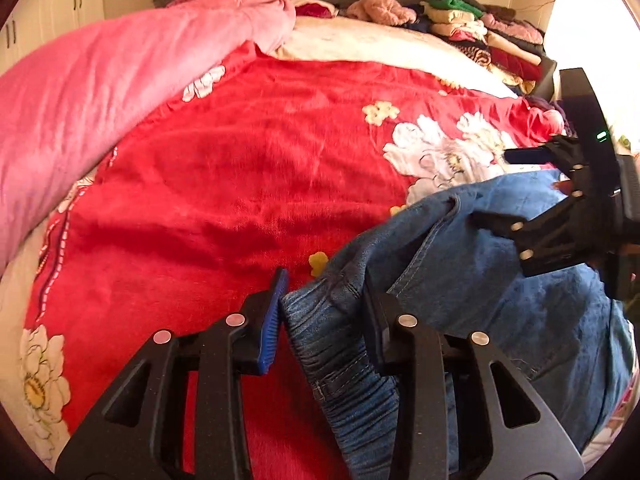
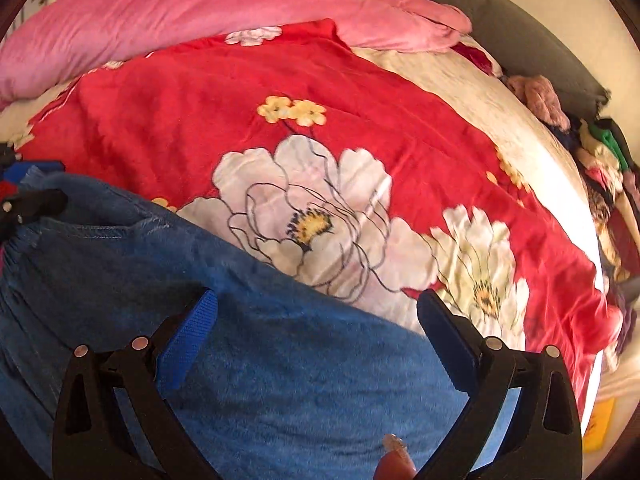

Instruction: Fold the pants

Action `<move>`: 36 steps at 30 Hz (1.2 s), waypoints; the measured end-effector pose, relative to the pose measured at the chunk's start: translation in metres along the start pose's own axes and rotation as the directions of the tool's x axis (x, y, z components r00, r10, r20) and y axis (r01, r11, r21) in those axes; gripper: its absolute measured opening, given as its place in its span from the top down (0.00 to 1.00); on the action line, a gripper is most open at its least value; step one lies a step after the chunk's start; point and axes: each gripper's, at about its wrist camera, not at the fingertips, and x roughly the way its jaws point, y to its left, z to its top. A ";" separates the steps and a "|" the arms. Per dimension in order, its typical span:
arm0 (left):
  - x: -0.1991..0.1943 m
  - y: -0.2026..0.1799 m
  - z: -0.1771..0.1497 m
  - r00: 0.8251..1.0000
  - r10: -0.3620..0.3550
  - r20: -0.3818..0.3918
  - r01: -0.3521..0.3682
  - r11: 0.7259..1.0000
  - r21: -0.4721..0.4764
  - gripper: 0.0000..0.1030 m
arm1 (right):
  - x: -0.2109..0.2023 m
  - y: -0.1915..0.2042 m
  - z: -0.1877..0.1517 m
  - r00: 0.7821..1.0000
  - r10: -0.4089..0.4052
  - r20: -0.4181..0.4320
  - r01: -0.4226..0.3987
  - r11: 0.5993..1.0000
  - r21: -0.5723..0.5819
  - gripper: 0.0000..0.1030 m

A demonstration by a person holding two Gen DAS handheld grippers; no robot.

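Left gripper (image 1: pixel 326 316) is seen with the elasticated waistband of the blue jeans (image 1: pixel 500 320) lying between its jaws; the gap is moderate and the ribbed blue pad on one side stands just clear of the cloth, so a firm clamp cannot be confirmed. To its right, the right gripper (image 2: pixel 316 312) is spread wide above the broad denim panel, nothing being pinched. The jeans are bunched at the near edge of the red floral blanket (image 2: pixel 160 112), partly overlapping its large white flower. The denim is judged to be soft and limp yet fairly heavy for cloth, not slippery and not fragile; sagging between two holds is to be expected. The gathered waistband, thick and ridged, is judged the best place to be taken hold of, with a second hold at a side seam or hem. Beyond the blanket a pink quilt (image 2: pixel 168 12) is heaped. No brand, label or legible writing is visible anywhere.
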 end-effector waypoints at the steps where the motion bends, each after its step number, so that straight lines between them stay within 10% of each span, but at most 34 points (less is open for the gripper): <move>1: -0.003 0.001 0.001 1.000 -0.008 0.008 0.008 1.000 -0.001 0.74 | 0.002 0.003 0.002 1.000 -0.001 -0.003 0.001 1.000 -0.020 0.04; 4: -0.012 0.001 0.001 0.999 -0.039 0.023 0.039 0.999 -0.001 0.75 | 0.005 0.012 0.002 1.000 0.025 -0.005 -0.025 0.997 -0.069 0.15; 8: -0.013 -0.003 0.001 0.999 -0.050 0.021 0.050 0.999 0.006 0.75 | 0.005 0.026 0.004 0.990 0.143 0.000 -0.142 0.986 -0.084 0.74; 10: -0.012 -0.003 0.000 0.999 -0.045 0.021 0.045 0.999 0.004 0.75 | -0.001 0.031 0.002 0.988 0.155 0.019 -0.153 0.985 -0.081 0.84; 23: -0.052 -0.010 -0.011 0.994 -0.065 0.088 0.060 0.997 0.055 0.75 | -0.117 0.030 -0.050 0.952 0.160 0.260 -0.201 0.969 0.141 0.92; 36: -0.110 -0.045 -0.068 0.990 -0.083 0.118 0.058 0.978 0.201 0.75 | -0.213 0.098 -0.145 0.931 0.171 0.321 -0.236 0.956 0.174 0.92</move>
